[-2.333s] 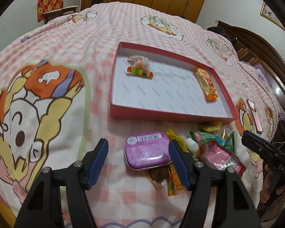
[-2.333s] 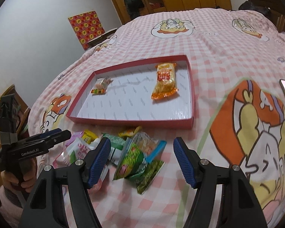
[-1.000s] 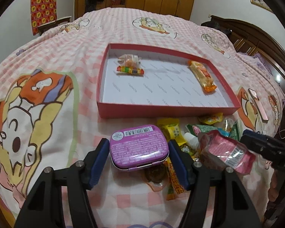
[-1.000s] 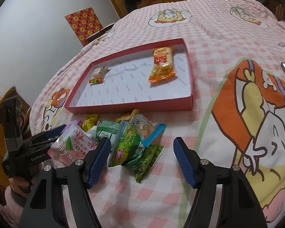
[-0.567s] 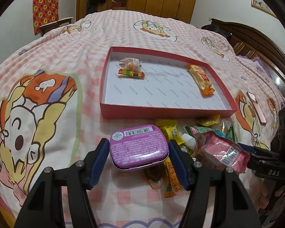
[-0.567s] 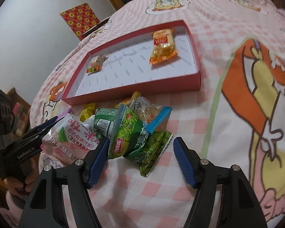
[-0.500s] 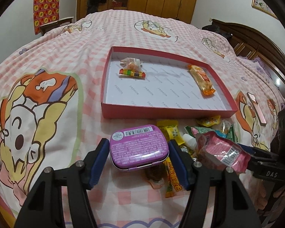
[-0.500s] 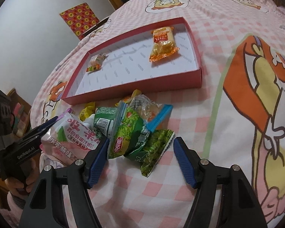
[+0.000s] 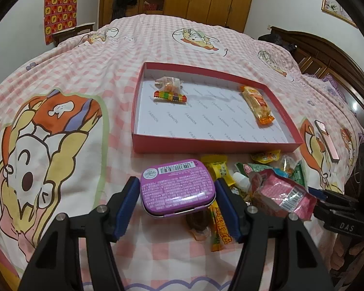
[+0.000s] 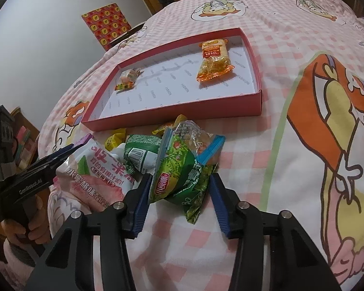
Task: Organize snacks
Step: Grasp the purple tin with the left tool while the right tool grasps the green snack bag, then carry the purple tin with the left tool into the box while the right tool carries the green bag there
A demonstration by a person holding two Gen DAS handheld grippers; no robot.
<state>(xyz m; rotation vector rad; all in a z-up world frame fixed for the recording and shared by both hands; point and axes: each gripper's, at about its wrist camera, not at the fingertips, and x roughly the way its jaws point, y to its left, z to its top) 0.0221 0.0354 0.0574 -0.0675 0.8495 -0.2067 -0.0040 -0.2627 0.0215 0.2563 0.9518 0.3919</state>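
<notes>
Right gripper (image 10: 179,194) jaws have just closed onto green packet (image 10: 179,172); left gripper (image 9: 177,194) clamps purple tin (image 9: 178,188). Red tray (image 9: 206,143) holds two snacks.

Purple tin (image 9: 178,188): flat, rounded-rectangular, barcode label up, raised off the bedspread between blue pads. Green snack packet (image 10: 179,177): crumpled, tilted, pinched between blue pads at the pile's 5 o'clock edge. Pink pouch (image 9: 282,197): crinkled, at 3 o'clock from the tin. Yellow candy (image 9: 219,168) and long yellow stick (image 9: 220,230): in the pile on the bedspread. Red tray (image 9: 206,143): shallow, white-lined, at 12 o'clock from the pile; orange wafer pack (image 9: 257,104) inside at 2 o'clock, rainbow candy pack (image 9: 169,91) at 10 o'clock.
</notes>
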